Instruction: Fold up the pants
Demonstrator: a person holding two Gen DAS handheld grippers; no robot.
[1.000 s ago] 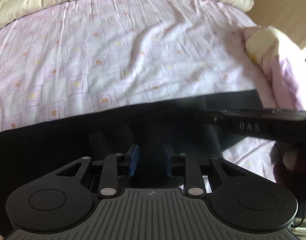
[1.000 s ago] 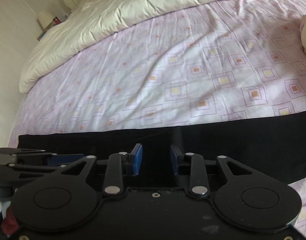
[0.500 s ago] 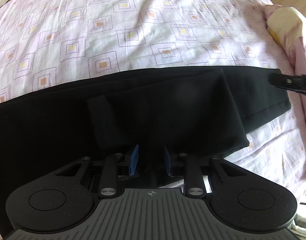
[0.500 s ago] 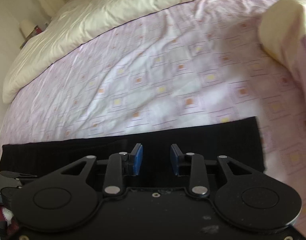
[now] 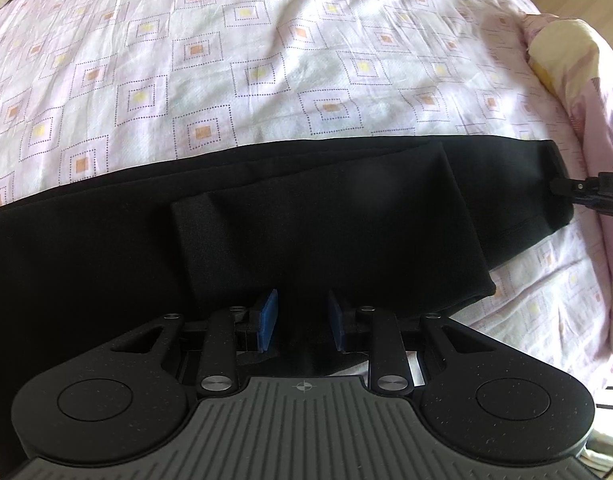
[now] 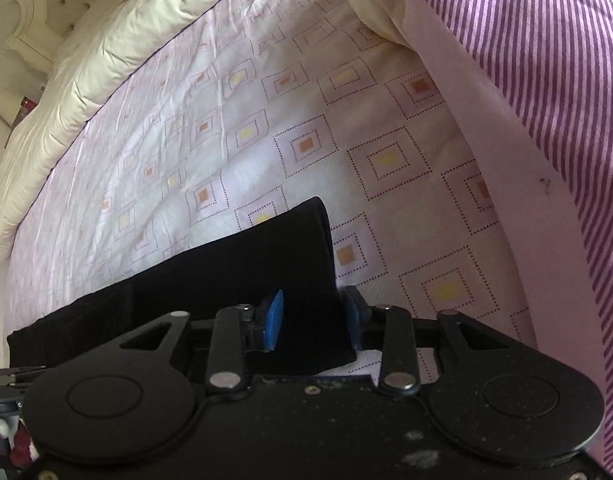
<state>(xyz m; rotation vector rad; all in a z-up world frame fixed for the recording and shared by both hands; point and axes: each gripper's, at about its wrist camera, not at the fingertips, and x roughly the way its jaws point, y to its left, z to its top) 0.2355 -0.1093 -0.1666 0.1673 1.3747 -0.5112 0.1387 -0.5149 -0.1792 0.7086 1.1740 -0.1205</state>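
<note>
The right gripper (image 6: 312, 318) has its fingers closing over the end hem of the black pants (image 5: 306, 216); the cloth lies between the blue pads, which do not yet press it. The left gripper (image 5: 300, 320) holds its fingers narrowly apart astride the near edge of a folded flap; whether they pinch it I cannot tell. The pants lie lengthwise across the patterned bedsheet (image 5: 266, 60). For a clean fold, I judge both layers of the hem must be caught before lifting, while the left steadies the middle.
</note>
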